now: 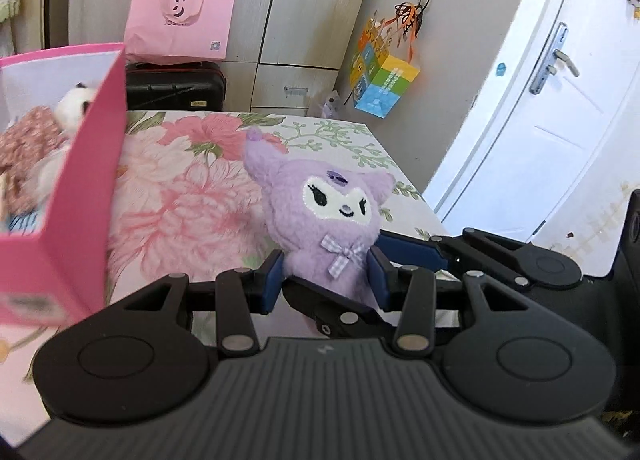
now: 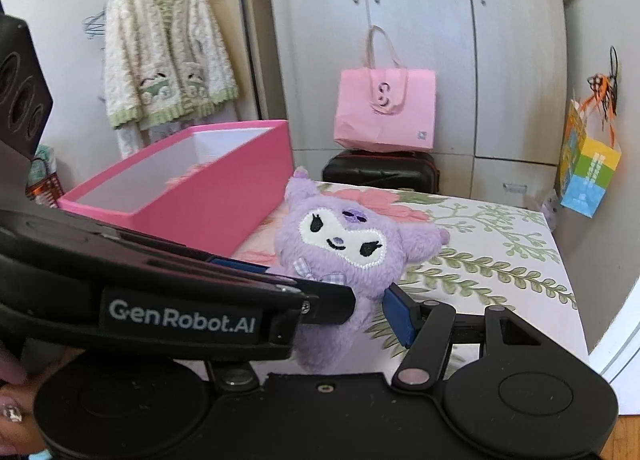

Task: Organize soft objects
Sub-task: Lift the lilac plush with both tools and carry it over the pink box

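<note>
Clearly both grippers clamp the purple plush toy (image 1: 326, 219) by its lower body above the floral bedspread (image 1: 192, 199): the left gripper (image 1: 326, 280) squeezes it between its blue pads, and the right gripper (image 2: 360, 308) presses on it from its own side. Just left of the toy stands the pink box (image 1: 80, 195), with other soft toys inside.

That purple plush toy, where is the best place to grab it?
Grip the purple plush toy by its narrow body below the bow, from both sides, as the left gripper does. The head is wide and the ears floppy; the body fits between the pads.
</note>
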